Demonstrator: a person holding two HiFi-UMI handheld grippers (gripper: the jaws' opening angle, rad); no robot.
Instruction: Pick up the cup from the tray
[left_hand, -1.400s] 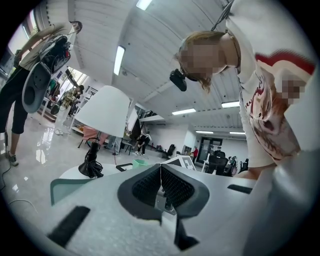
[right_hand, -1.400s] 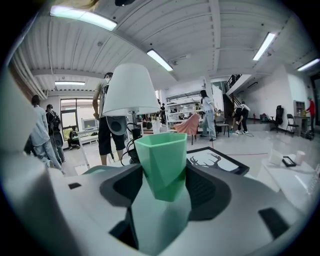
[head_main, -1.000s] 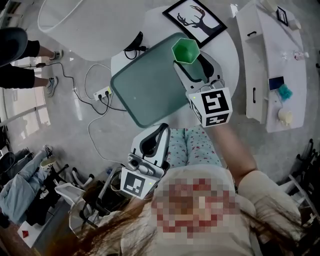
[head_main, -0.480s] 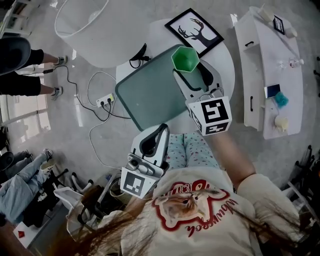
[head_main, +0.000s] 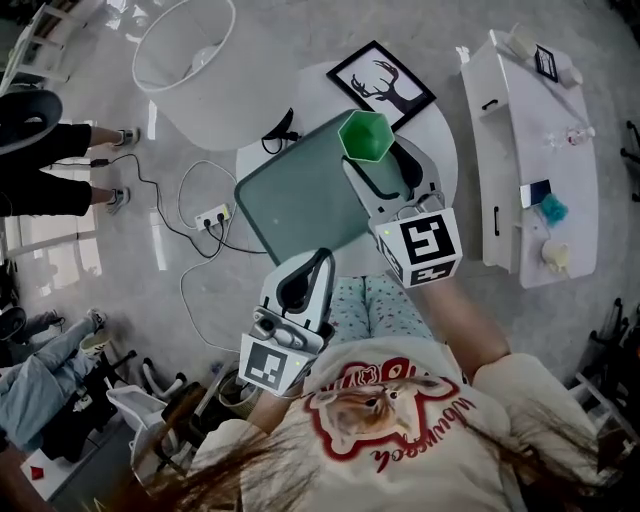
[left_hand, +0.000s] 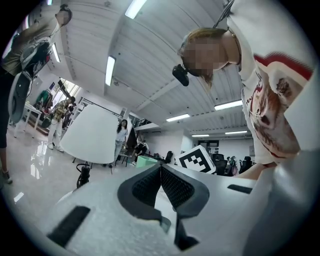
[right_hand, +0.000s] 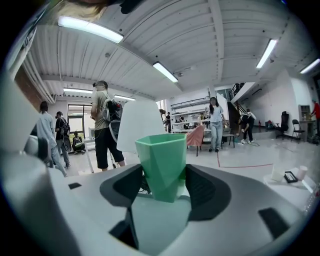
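Observation:
A green faceted cup (head_main: 365, 135) stands upright on the far right corner of a dark green tray (head_main: 295, 195). My right gripper (head_main: 382, 150) reaches over that corner and is open, with one jaw on each side of the cup. In the right gripper view the cup (right_hand: 162, 160) sits between the pads, close to the right pad, and a narrow gap shows on its left side. Its base rests on the tray (right_hand: 160, 220). My left gripper (head_main: 318, 258) hangs near the tray's front edge, away from the cup. It is shut (left_hand: 161, 167) with nothing between its jaws.
The tray lies on a small round white table (head_main: 445, 120) next to a framed deer picture (head_main: 382, 85). On the floor are a white lampshade (head_main: 190, 60) and a power strip with cables (head_main: 212, 215). A white shelf unit (head_main: 520, 150) stands right. A person (head_main: 45, 150) stands left.
The head view has shifted, so the table and tray sit a little higher in frame. The right gripper stays around the cup with the same jaw width. The left gripper has barely moved.

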